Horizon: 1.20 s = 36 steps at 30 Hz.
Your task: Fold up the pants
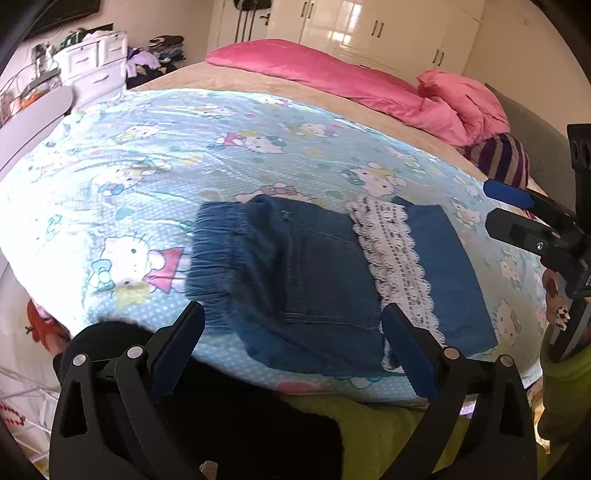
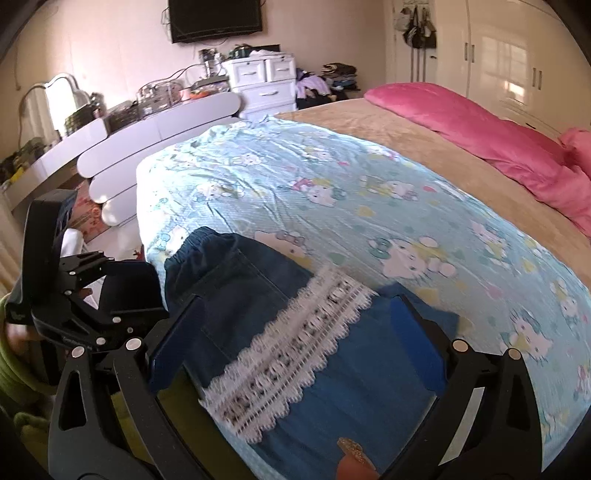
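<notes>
Blue denim pants (image 1: 314, 273) with an elastic waistband at the left and a white lace band (image 1: 399, 258) lie folded on the light blue cartoon-cat sheet (image 1: 184, 155) near the bed's front edge. My left gripper (image 1: 295, 325) is open and empty, its fingers spread just in front of the pants. In the right wrist view the pants (image 2: 369, 369) and the lace band (image 2: 295, 350) lie between the spread fingers of my open, empty right gripper (image 2: 295, 317). The right gripper also shows in the left wrist view (image 1: 517, 210), and the left gripper in the right wrist view (image 2: 122, 295).
A pink duvet (image 1: 351, 85) and a tan blanket (image 1: 280, 88) cover the far side of the bed. A striped cushion (image 1: 498, 158) lies at the right. White drawers (image 2: 266, 85) and a dressing table (image 2: 147, 125) stand to the left, wardrobes (image 1: 388, 29) behind.
</notes>
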### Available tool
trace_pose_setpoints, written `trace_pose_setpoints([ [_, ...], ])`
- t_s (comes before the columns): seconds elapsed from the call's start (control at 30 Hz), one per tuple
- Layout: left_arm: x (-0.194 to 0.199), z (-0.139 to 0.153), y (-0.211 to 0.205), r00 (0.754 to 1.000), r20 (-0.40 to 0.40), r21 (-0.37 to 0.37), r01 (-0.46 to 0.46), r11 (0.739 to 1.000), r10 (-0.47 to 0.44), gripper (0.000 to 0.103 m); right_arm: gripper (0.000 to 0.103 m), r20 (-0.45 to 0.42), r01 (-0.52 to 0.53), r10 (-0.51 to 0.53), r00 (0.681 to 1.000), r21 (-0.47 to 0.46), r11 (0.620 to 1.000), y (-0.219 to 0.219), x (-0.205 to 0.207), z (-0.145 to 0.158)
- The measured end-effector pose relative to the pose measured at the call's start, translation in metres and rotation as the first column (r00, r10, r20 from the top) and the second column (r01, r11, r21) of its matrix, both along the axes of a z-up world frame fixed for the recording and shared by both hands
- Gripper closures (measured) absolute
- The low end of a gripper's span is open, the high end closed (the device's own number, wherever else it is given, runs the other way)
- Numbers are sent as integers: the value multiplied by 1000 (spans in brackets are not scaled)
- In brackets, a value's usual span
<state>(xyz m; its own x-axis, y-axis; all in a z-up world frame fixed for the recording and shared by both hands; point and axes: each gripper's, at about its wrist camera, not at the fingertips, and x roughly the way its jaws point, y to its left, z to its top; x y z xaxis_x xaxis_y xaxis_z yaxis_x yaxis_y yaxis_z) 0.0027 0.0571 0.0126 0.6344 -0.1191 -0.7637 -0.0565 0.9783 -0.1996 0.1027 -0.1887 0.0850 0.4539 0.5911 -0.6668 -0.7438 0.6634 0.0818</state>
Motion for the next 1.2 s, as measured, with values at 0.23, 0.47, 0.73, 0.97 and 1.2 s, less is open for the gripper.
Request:
trace_pose_setpoints([
  [0.23, 4, -13, 28, 997, -34, -65, -75, 995, 73, 7, 9, -46, -83, 82, 996, -16, 996, 37, 18, -3],
  [0.47, 16, -26, 40, 994, -47, -103, -98, 990, 94, 8, 9, -98, -204, 197, 975, -66, 977, 84, 39, -12],
  [0.73, 29, -54, 42, 994, -93, -196, -80, 977, 63, 42, 9, -183, -379, 354, 917, -132, 916, 143, 51, -33],
  [0.97, 34, -60, 47, 995, -83, -232, -71, 970, 53, 42, 15, -309, -504, 442, 842, -159, 849, 189, 57, -68],
  [1.2, 36, -66, 46, 996, -66, -248, -68, 966, 53, 42, 45, -389, -567, 490, 780, -107, 817, 208, 60, -95],
])
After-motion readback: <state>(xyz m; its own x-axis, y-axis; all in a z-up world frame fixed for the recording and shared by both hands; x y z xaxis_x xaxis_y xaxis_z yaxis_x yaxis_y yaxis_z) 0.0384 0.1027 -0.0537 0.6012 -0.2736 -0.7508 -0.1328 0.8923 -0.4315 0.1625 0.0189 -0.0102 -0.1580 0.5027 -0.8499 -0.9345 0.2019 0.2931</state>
